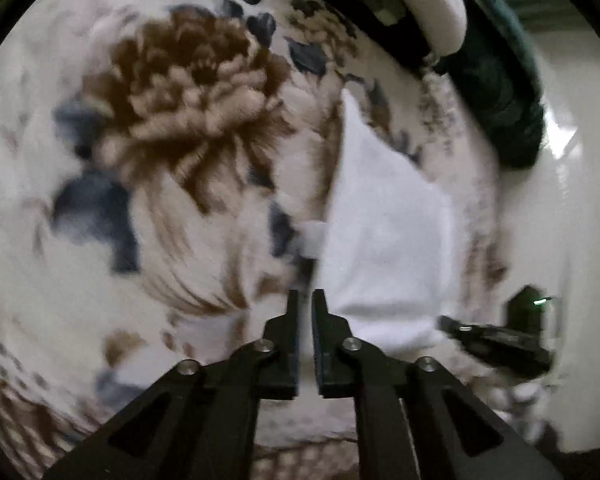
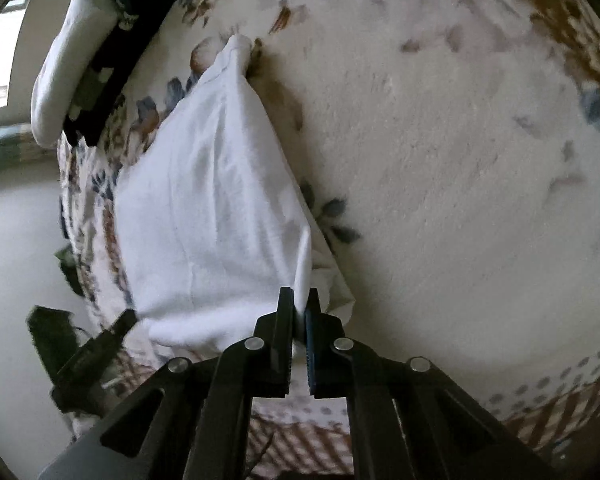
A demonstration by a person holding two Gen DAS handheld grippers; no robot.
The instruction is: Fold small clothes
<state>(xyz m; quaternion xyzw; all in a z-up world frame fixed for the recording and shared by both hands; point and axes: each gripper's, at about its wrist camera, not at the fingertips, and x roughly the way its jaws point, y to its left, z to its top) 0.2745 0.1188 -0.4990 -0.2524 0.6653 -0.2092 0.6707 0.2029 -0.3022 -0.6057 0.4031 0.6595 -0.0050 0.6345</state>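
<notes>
A white garment (image 2: 204,208) lies folded over on a floral blanket (image 2: 440,160), lengthwise away from me. My right gripper (image 2: 300,300) is shut on the garment's near right corner, and a pinched fold of white cloth rises from between its tips. In the left wrist view the same white garment (image 1: 384,232) lies just right of my left gripper (image 1: 306,298). Its fingers stand a narrow gap apart with no cloth between them, tips at the garment's left edge. The picture there is blurred. The other gripper (image 1: 496,340) shows dark at the lower right.
The blanket (image 1: 172,128) bears a large brown flower and blue leaves. A white padded thing (image 2: 60,72) with a black strap lies at its far edge, beside a dark green cloth (image 1: 500,92). Pale floor (image 2: 16,260) lies past the blanket's left edge.
</notes>
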